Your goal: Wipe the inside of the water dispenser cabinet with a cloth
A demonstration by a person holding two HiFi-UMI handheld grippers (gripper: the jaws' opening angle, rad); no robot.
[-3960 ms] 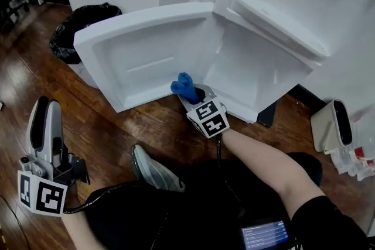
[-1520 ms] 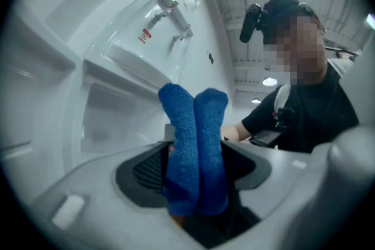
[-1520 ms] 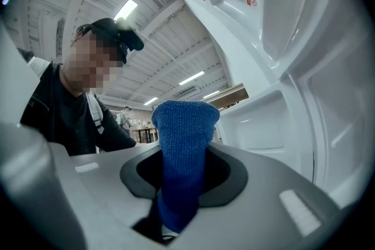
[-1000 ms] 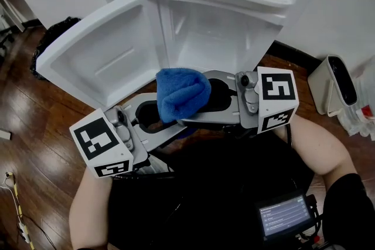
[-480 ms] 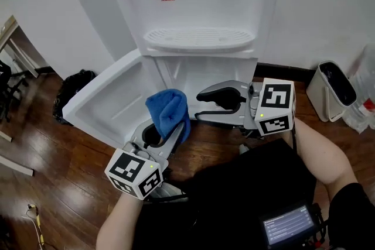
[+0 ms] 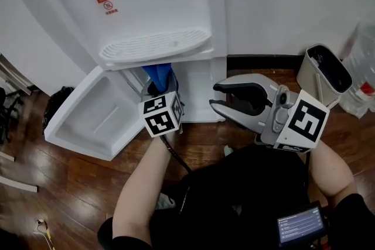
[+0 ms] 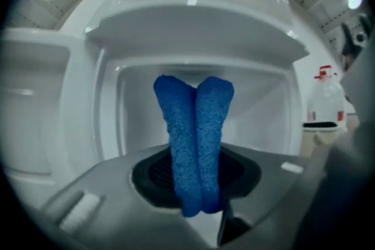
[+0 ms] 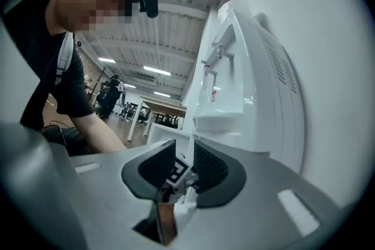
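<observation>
Fig.: Your left tongs point level into the water dispenser cabinet, clenched on the blue cloth. The cloth is folded double & stands upright btw. the pads. It sits at the cabinet mouth, near the left edge, just under the drip tray. The cabinet door lies open to the left, above the wood floor. Your right tongs are outside, by the cabinet's right edge. They're released w/ nothing btw. the jaws, which have just been closing.
</observation>
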